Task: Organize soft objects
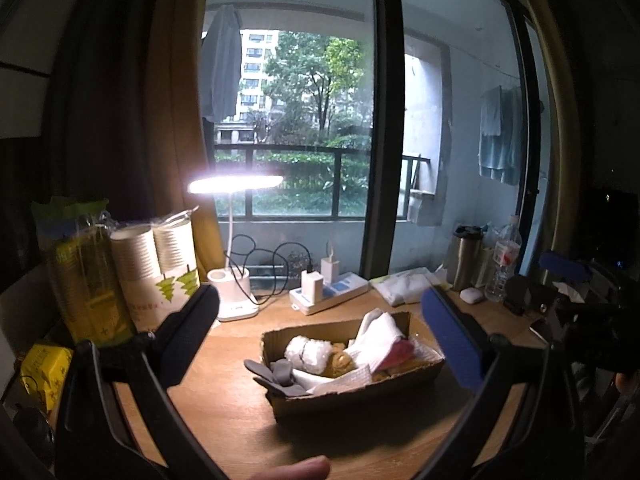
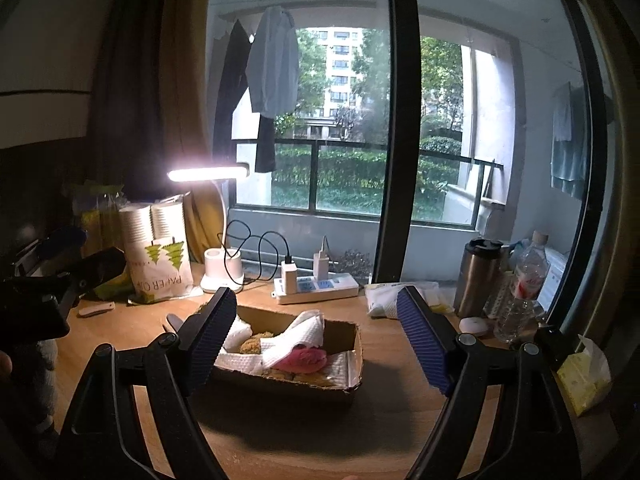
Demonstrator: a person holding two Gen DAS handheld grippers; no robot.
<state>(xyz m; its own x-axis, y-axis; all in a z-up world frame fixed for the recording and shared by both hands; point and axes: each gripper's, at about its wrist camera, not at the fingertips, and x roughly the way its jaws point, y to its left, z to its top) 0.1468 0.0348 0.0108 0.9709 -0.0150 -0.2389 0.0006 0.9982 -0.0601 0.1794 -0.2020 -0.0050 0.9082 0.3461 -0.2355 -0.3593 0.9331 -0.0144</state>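
Tongs [image 2: 316,338] on my right and tongs [image 1: 320,332] on my left both gape empty above the wooden worktop [image 2: 400,432], while overstuffed brown cardboard box [image 2: 288,386] of soft cloths [image 2: 296,336] beyond could spill its loose white towel if I snag it.

Wooden desk [image 2: 400,420] — cardboard box [image 2: 288,384], power strip [image 2: 340,286], lamp [image 2: 222,276] on it.
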